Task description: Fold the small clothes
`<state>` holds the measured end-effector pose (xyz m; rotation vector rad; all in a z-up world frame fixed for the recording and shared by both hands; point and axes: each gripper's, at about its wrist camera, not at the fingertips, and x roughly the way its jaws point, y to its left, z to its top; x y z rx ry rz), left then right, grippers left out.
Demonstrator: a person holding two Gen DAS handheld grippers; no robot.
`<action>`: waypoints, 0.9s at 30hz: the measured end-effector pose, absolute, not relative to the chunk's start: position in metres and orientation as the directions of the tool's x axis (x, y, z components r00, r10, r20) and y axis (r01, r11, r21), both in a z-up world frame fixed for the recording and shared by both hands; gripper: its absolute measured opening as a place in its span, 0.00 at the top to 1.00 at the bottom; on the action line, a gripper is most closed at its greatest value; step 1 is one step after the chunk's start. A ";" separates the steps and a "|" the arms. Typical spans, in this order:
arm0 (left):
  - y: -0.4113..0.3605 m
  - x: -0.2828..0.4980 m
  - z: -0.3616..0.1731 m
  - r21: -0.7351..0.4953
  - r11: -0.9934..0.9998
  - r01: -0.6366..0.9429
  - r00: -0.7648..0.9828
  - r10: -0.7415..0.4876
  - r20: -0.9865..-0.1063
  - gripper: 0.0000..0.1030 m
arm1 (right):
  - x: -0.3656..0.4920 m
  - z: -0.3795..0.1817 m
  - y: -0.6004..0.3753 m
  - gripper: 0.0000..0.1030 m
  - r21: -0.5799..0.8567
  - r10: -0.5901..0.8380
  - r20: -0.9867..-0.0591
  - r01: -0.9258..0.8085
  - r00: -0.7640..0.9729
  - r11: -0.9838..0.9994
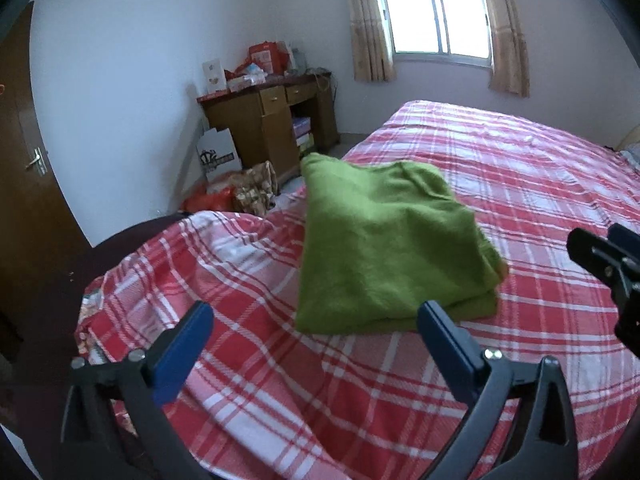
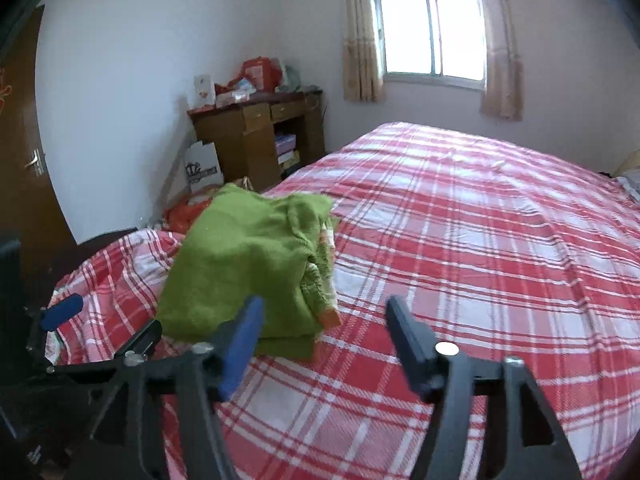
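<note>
A small green knitted garment point(image 1: 384, 248) lies folded in a compact stack on the red and white plaid bed sheet point(image 1: 520, 184). In the right wrist view the garment point(image 2: 248, 264) shows an orange cuff at its near right corner. My left gripper point(image 1: 316, 316) is open and empty, just short of the garment's near edge. My right gripper point(image 2: 324, 312) is open and empty, beside the garment's near right corner. Part of the right gripper point(image 1: 608, 264) shows at the right edge of the left wrist view. Part of the left gripper point(image 2: 100, 328) shows at the lower left of the right wrist view.
A wooden desk point(image 1: 276, 120) piled with boxes stands against the far wall, with bags point(image 1: 240, 192) on the floor beside it. A brown door point(image 1: 28, 168) is at the left. A curtained window point(image 1: 436, 16) is behind the bed. The bed's corner point(image 1: 132, 264) drops off at the left.
</note>
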<state>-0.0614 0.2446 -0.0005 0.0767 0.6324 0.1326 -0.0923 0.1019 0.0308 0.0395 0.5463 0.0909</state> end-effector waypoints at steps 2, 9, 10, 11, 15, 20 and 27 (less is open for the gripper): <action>0.246 -0.069 0.007 0.100 0.990 -0.095 0.805 0.136 -0.577 0.00 | -0.104 0.039 0.102 0.34 0.052 0.091 -0.500 -0.075 0.861 0.996; 0.246 -0.093 0.032 0.070 0.993 -0.092 0.830 0.115 -0.546 0.00 | -0.135 0.066 0.104 0.34 0.025 0.073 -0.439 -0.069 0.895 0.997; 0.246 -0.096 0.036 0.071 0.993 -0.095 0.834 0.118 -0.540 0.00 | -0.139 0.070 0.104 0.33 0.022 0.069 -0.431 -0.066 0.900 0.998; 0.246 -0.099 0.040 0.075 0.993 -0.096 0.838 0.121 -0.532 0.00 | -0.142 0.073 0.103 0.33 0.022 0.067 -0.425 -0.063 0.903 0.998; 0.244 -0.114 0.060 0.094 0.990 -0.102 0.865 0.135 -0.482 0.00 | -0.157 0.087 0.098 0.33 0.043 0.055 -0.384 -0.042 0.922 0.998; 0.243 -0.125 0.074 0.112 0.988 -0.108 0.887 0.147 -0.438 0.00 | -0.169 0.099 0.094 0.24 0.056 0.039 -0.352 -0.021 0.935 0.998; 0.244 -0.128 0.073 0.116 0.986 -0.117 0.884 0.157 -0.440 0.00 | -0.178 0.106 0.097 0.24 0.063 0.051 -0.328 -0.032 0.943 0.997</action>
